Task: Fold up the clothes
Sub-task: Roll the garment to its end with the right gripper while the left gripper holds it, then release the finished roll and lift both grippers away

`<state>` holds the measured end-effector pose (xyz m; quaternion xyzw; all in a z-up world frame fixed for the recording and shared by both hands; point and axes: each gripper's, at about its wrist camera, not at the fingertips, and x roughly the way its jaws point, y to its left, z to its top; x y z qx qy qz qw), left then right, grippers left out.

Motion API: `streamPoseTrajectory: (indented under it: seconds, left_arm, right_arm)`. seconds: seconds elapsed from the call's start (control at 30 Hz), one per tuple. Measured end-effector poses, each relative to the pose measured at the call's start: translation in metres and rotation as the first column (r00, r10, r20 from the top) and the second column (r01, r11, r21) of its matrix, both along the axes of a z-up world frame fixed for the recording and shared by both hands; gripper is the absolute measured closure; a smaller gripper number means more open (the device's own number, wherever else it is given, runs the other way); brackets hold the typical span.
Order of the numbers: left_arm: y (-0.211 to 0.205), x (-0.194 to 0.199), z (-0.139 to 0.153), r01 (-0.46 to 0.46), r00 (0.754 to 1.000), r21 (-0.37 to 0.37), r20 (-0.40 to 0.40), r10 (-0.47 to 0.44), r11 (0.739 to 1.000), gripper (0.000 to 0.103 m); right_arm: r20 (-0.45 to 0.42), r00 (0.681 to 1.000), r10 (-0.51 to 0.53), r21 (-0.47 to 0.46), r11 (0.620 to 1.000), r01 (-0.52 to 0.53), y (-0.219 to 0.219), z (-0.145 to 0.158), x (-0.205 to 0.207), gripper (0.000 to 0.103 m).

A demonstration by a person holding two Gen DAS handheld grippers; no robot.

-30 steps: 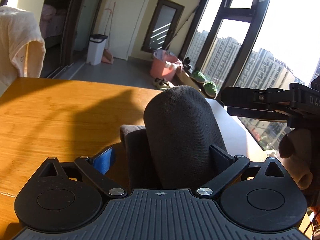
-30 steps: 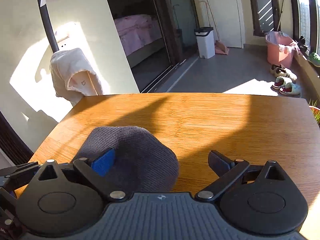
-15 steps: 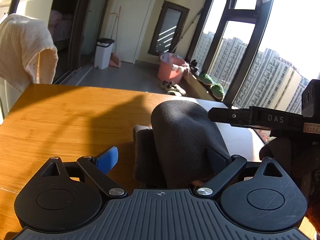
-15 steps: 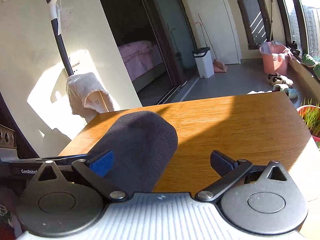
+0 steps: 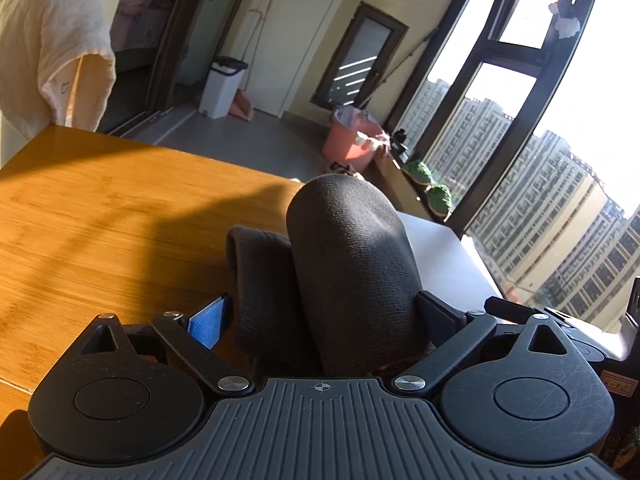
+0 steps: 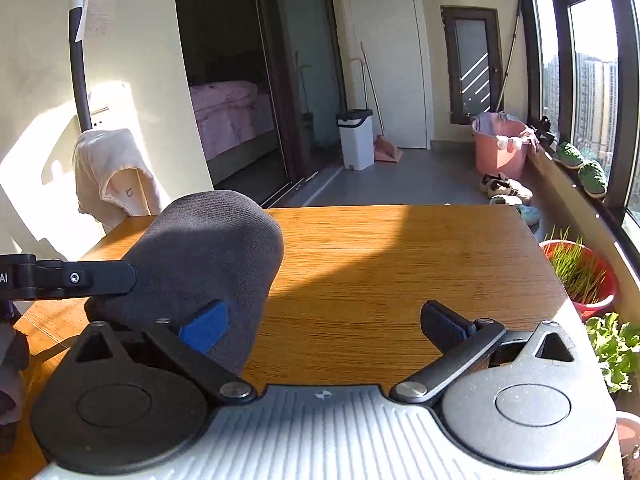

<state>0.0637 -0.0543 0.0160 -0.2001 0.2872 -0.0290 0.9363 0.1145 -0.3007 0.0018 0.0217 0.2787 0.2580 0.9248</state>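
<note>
A dark grey knit garment (image 5: 352, 264) hangs folded over in a thick roll above the wooden table (image 5: 100, 220). In the left wrist view it fills the space between the fingers of my left gripper (image 5: 324, 316), whose jaws stand wide around it; whether they press on it is unclear. In the right wrist view the same garment (image 6: 208, 248) drapes over the blue left finger (image 6: 204, 326) of my right gripper (image 6: 324, 326), which is open. The left gripper's body (image 6: 68, 278) shows at the garment's left side.
A cream towel (image 5: 52, 52) hangs on a chair at the table's far left corner. Beyond the table are a white bin (image 6: 356, 138), a pink tub (image 6: 500, 146), shoes, and potted plants (image 6: 580, 276) by the windows at right.
Both grippers have lifted and tilted with the garment, so more of the room and less of the table shows. The right gripper's body has dropped low in the left wrist view.
</note>
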Motion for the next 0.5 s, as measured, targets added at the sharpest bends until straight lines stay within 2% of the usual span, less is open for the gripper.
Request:
streamPoseTrajectory:
  seconds: [0.1, 0.17, 0.2, 0.23, 0.4, 0.5]
  left_arm:
    - [0.000, -0.011, 0.011, -0.019, 0.999, 0.067, 0.039, 0.016, 0.998, 0.004]
    - [0.001, -0.013, 0.014, -0.026, 0.999, 0.109, 0.047, 0.021, 0.994, 0.003]
    - [0.001, -0.013, 0.014, -0.025, 0.999, 0.120, 0.043, 0.020, 0.992, 0.002]
    - [0.002, -0.011, 0.012, -0.022, 0.999, 0.121, 0.032, 0.019, 0.992, 0.002]
    - [0.003, -0.005, -0.003, -0.029, 1.000, 0.139, 0.006, 0.028, 0.990, 0.000]
    - [0.010, -0.002, -0.008, -0.037, 0.999, 0.088, 0.001, 0.037, 0.995, 0.000]
  right_arm:
    - [0.010, 0.999, 0.034, 0.066, 0.997, -0.035, 0.000, 0.004, -0.007, 0.000]
    - [-0.002, 0.998, 0.061, 0.058, 0.996, -0.060, 0.013, 0.004, -0.004, 0.000]
    - [-0.020, 0.998, 0.060, 0.019, 0.998, -0.059, 0.021, 0.001, 0.000, 0.000]
    - [-0.035, 0.998, 0.057, -0.016, 0.998, -0.058, 0.028, -0.004, 0.004, 0.000]
    - [-0.051, 0.998, 0.031, 0.002, 1.000, -0.031, 0.031, -0.009, 0.008, 0.000]
    - [-0.024, 1.000, 0.020, -0.020, 1.000, -0.020, 0.034, -0.009, 0.007, 0.000]
